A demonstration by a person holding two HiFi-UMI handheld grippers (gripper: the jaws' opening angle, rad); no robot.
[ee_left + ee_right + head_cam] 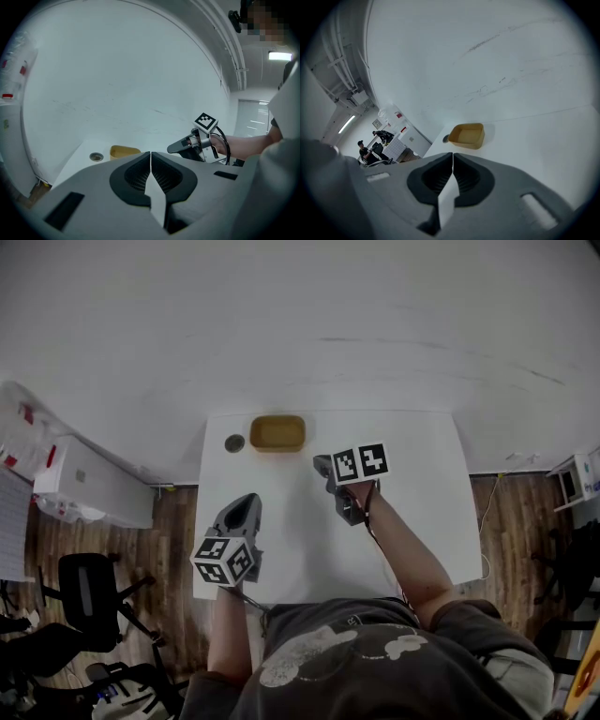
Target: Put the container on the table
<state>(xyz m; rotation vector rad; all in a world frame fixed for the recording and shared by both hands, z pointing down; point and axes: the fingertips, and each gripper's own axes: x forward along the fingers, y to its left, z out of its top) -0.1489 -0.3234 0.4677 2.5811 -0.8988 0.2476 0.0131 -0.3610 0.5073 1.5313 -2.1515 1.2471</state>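
A shallow yellow container (pixel 277 433) stands upright on the white table (pixel 412 521), near its far edge; nothing is in it. It shows again in the left gripper view (pixel 124 151) and the right gripper view (pixel 467 135). My right gripper (pixel 322 463) hangs over the table just right of the container and a little nearer to me, apart from it, jaws shut on nothing (pixel 453 153). Over the table's left front part is my left gripper (pixel 246 502), its jaws also shut and empty (pixel 150 153). The left gripper view also takes in the right gripper (pixel 171 148).
A small round grey disc (pixel 234 442) lies on the table just left of the container. The table's far edge meets a white wall. On the wooden floor to the left stand a white cabinet (pixel 94 482) and black office chairs (pixel 89 596).
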